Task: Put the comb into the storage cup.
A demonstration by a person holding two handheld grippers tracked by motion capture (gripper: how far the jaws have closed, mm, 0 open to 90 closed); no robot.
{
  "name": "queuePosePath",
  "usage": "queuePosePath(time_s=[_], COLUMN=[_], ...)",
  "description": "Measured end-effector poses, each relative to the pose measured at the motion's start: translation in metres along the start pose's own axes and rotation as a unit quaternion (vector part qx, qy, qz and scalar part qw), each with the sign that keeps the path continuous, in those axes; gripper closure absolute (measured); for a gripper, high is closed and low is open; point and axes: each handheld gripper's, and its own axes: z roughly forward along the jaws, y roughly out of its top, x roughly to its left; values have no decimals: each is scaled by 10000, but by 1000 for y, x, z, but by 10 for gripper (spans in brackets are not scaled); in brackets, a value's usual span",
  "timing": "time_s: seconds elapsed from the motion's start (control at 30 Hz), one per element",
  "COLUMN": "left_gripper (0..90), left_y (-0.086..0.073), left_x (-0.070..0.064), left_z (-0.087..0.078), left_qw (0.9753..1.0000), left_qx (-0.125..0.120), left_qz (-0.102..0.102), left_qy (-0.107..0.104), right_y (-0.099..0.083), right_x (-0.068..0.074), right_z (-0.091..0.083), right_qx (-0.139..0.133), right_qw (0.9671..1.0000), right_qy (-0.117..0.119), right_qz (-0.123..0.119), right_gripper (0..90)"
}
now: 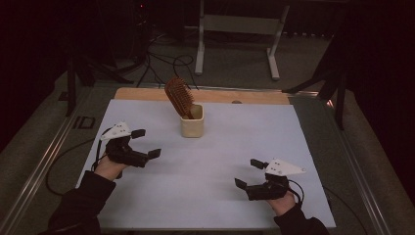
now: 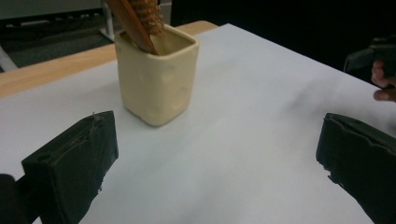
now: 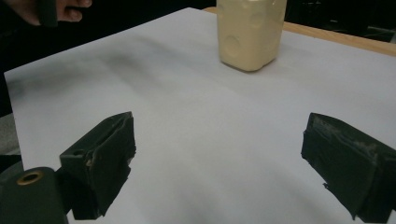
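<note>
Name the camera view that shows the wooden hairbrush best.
The high view: the whole bristled head of the hairbrush stands tilted in the cream cup. The left gripper view crops it at the top edge.

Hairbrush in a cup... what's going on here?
A person holds a gripper in each hand over a white sheet. The left gripper and the right gripper both have their jaws open and hold nothing. A wooden hairbrush stands tilted in a cream cup between and beyond them, untouched.
</note>
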Motion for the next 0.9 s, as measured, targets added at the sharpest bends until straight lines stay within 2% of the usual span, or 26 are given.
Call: queuePosePath(time_s=[0.2,0.27,0.33,0.37,0.6,0.9], left_gripper=[0,0,0,0,0,0], left_y=[-13,-23,-23,-33,-50,-77], left_x=[-3,-4,-4,-6,-9,-10], left_z=[-6,-9,-9,-12,-16,-22], left_qw=[10000,10000,10000,9999,9998,9997], left_qx=[2,5,5,54,71,169], left_qz=[-30,-58,-58,-46,-61,-116], left_qy=[-36,-61,-61,-92,-152,-106], right_y=[-2,-3,-4,-5,-11,-22], right_x=[-1,-3,-4,-5,-11,-18], right_z=[-2,-3,-3,-4,-8,-8], right_qx=[13,21,6,7,-54,43], right_qw=[10000,10000,10000,10000,9999,9999], right_qy=[-20,-15,-17,19,127,97], right_qz=[19,27,28,56,82,-39], right_gripper=[94,94,94,94,94,94])
